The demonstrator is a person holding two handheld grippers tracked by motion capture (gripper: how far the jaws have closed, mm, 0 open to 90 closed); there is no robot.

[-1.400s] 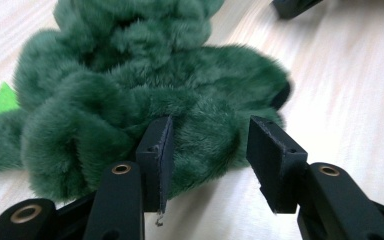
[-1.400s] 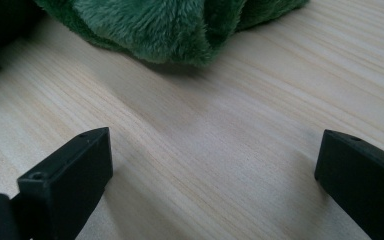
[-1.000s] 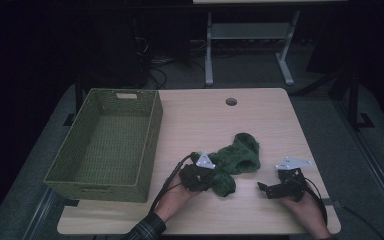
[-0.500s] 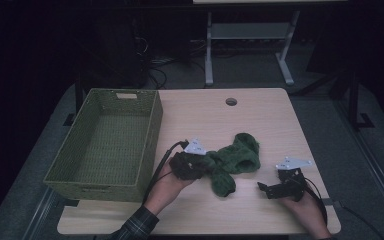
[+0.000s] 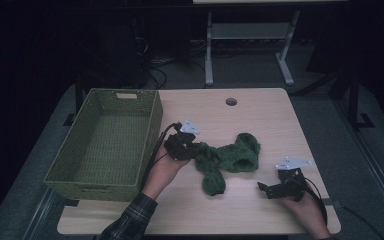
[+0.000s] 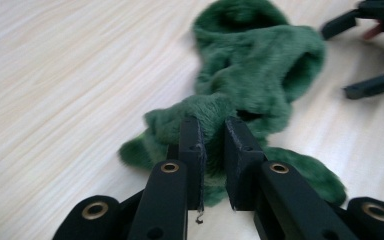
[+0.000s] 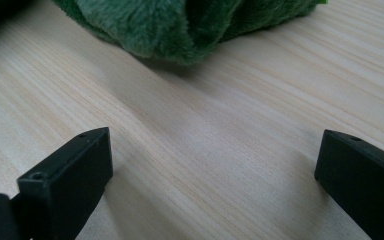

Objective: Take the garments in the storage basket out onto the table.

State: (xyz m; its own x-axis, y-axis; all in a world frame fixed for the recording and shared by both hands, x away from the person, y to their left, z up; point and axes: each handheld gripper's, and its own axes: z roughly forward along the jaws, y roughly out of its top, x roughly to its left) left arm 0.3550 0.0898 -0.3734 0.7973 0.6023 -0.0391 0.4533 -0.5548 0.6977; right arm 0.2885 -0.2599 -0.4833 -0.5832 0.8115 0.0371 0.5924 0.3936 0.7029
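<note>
Left gripper view: the left gripper [image 6: 211, 145] pinches one fold of the green fleece garment [image 6: 260, 65] on the table [image 5: 260, 107]. Right gripper [image 5: 269, 189] rests released. Such a thin bite could slip before the basket [image 5: 60, 170].

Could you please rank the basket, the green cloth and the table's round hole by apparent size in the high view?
1. Basket, clearly the largest.
2. Green cloth, much smaller, clamped by the left gripper.
3. Hole, by far the smallest.
</note>
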